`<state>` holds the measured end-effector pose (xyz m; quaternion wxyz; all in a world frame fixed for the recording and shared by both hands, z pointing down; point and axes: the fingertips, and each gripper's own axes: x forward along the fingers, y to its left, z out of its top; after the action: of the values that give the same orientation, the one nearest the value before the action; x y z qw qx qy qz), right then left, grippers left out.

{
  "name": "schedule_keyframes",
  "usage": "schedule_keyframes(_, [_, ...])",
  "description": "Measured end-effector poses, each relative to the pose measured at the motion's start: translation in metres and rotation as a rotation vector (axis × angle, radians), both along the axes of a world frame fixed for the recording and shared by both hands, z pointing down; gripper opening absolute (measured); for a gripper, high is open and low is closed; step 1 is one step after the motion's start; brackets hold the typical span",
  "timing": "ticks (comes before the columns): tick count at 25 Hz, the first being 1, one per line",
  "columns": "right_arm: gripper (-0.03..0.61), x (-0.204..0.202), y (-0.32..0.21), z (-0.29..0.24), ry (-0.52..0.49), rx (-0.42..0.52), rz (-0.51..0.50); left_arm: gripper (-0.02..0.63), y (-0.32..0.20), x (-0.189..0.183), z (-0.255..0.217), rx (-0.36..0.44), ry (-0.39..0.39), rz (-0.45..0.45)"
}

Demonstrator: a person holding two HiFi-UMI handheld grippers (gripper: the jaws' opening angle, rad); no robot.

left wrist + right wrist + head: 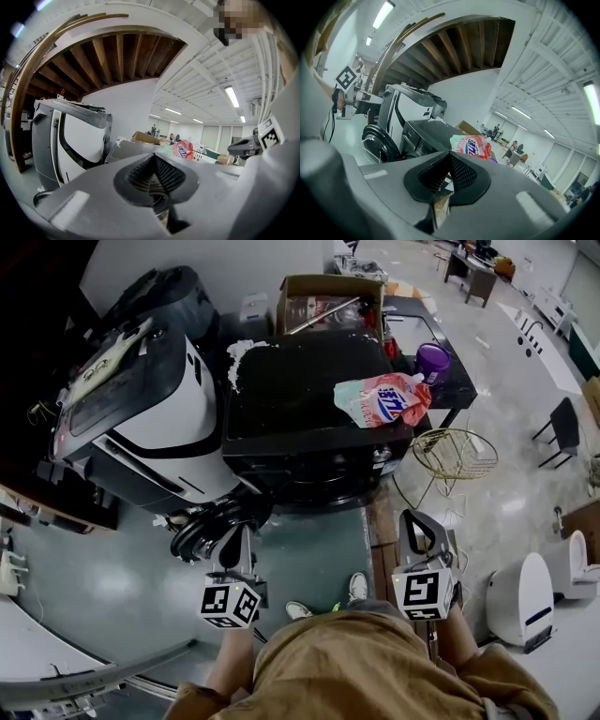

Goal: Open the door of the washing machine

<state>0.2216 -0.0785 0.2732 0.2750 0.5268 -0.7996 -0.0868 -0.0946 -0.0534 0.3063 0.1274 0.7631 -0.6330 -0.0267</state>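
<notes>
We cannot make out the drum opening. The head view looks down over the top panel of the black front-loading washing machine (pixel 309 390), and the front below it is dark. The tip of the left hand-held gripper (pixel 153 157) overlaps the rim of the round black door (pixel 208 529); we cannot tell whether they touch.

Count:
- one machine
- one door
- two hand-held grippers
- one pink-and-teal detergent pouch (pixel 384 399), lying on the top panel

The door stands open at the machine's front left corner, beside a white-and-grey appliance (pixel 150 418). The left jaws are pressed together. The jaws of the right hand-held gripper (pixel 450 153) are also pressed together, and it is apart from the machine.
</notes>
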Motion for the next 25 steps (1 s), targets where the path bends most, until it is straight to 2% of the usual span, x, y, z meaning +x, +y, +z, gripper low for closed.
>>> schedule_keyframes(25, [0.004, 0.048, -0.006, 0.003, -0.009, 0.002, 0.015, 0.06, -0.02, 0.051, -0.006, 0.009, -0.021, 0.032])
